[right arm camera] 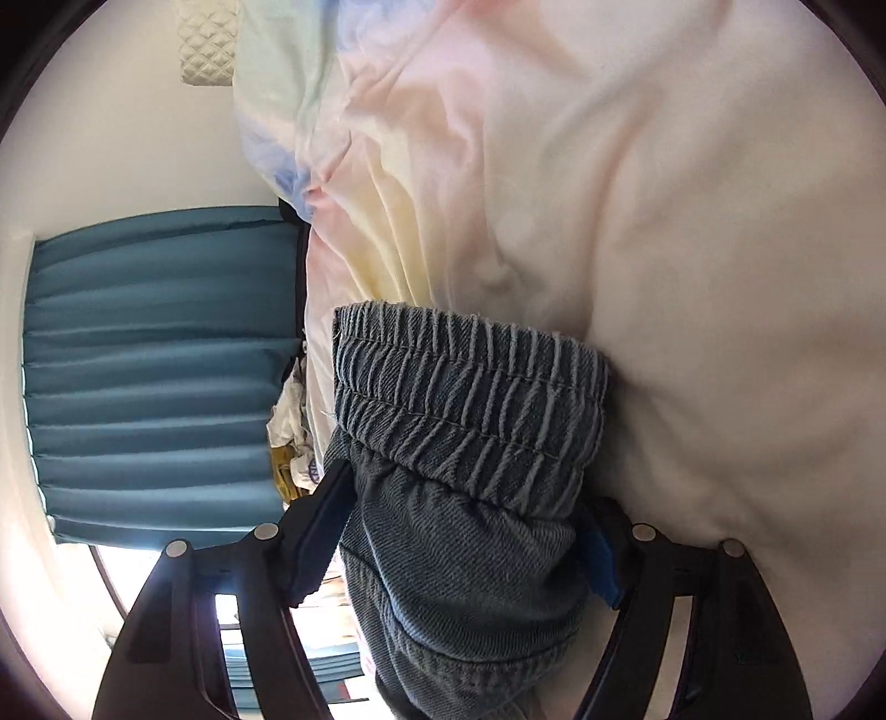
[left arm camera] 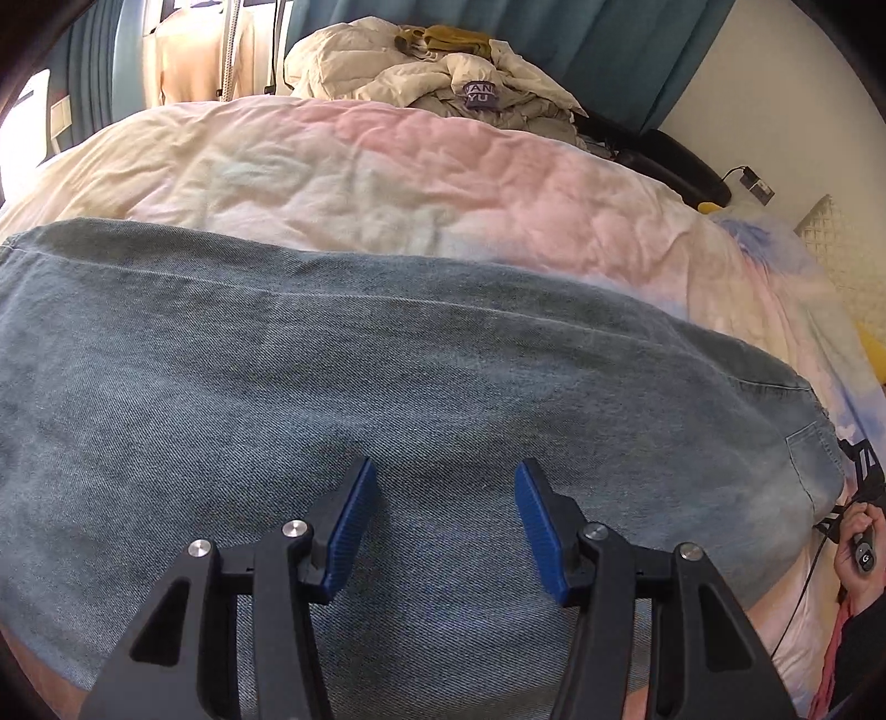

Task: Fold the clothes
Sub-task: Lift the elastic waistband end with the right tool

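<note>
Blue-padded fingers (left arm camera: 354, 531) of the left gripper (left arm camera: 446, 526) stand spread just above a wide sheet of denim, with nothing caught between them. That denim is a pair of jeans (left arm camera: 387, 387), faded grey-blue, laid flat across the bed; in the left wrist view a long seam runs across the cloth near its far edge, and a patch pocket (left arm camera: 811, 465) shows at the right side. The weave is plain twill with a washed, mottled look.

Seen from the right wrist, the right gripper (right arm camera: 459, 531) has the waist end of the jeans (right arm camera: 470, 498) between its fingers: the gathered elastic waistband (right arm camera: 470, 382), ribbed in pale and dark stripes with two rows of stitching, juts out past the fingertips, and the bunched cloth fills the gap from one pad to the other. Its jaws stand wide around this thick wad, and both pads appear to press on it.

Under the jeans lies a rumpled duvet (left arm camera: 387, 183) in washed pink, cream and pale blue. At the far end of the bed sits a heap of cream padded clothing (left arm camera: 432, 77) with a mustard piece (left arm camera: 454, 39) on top. Teal curtains (right arm camera: 160, 354) hang behind. At the right edge of the left wrist view a hand (left arm camera: 855, 545) grips a dark handle.
</note>
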`<state>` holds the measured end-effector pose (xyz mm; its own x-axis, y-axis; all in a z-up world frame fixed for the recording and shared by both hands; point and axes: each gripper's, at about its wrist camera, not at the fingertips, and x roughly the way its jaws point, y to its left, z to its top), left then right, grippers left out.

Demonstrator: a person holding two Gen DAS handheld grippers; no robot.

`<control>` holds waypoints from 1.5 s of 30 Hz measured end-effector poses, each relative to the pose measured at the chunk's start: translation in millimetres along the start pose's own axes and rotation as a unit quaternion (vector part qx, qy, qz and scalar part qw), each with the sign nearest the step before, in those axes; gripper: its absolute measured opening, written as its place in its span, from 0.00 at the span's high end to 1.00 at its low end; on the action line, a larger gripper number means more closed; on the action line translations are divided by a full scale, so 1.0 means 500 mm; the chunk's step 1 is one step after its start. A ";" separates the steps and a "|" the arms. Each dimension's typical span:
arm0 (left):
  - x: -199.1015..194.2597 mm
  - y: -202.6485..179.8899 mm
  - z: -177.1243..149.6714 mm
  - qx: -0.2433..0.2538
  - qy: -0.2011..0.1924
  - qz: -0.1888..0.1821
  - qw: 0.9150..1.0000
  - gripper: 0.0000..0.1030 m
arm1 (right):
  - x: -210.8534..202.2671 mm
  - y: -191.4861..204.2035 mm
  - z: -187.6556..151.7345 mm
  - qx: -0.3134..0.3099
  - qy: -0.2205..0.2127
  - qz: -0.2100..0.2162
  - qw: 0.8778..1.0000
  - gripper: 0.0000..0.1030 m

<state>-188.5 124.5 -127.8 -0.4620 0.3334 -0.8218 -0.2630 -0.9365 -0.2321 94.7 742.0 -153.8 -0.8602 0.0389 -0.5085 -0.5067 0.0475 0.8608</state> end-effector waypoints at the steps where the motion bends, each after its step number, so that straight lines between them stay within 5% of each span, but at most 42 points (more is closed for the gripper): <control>1: 0.001 -0.003 -0.001 0.006 -0.001 0.005 1.000 0.48 | 0.000 0.007 -0.002 -0.013 -0.005 -0.013 1.000 0.38; 7: -0.003 -0.023 -0.013 0.041 -0.009 0.027 0.999 0.48 | -0.031 0.048 -0.013 -0.074 -0.046 -0.049 0.995 0.75; 17: -0.029 -0.039 -0.028 0.064 -0.009 0.034 0.997 0.48 | -0.114 0.226 -0.121 -0.220 -0.106 -0.074 0.967 0.78; 22: -0.063 -0.042 -0.033 0.071 -0.015 0.026 0.997 0.48 | -0.139 0.320 -0.196 -0.295 -0.128 -0.079 0.944 0.79; 28: -0.114 -0.034 -0.022 0.067 -0.034 0.011 0.997 0.48 | -0.139 0.419 -0.335 -0.396 -0.157 -0.083 0.901 0.80; 34: -0.168 -0.007 0.007 0.043 -0.058 -0.010 0.997 0.48 | -0.122 0.490 -0.512 -0.502 -0.179 -0.083 0.842 0.82; 45: -0.234 0.090 0.048 -0.025 -0.102 -0.042 0.994 0.48 | -0.045 0.486 -0.830 -0.648 -0.182 -0.080 0.735 0.86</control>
<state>-166.8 45.8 -29.6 -0.6027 0.4215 -0.6776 -0.2685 -0.9067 -0.3252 -32.9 338.5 75.4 -0.8306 0.4123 -0.3742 -0.4320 -0.9012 -0.0343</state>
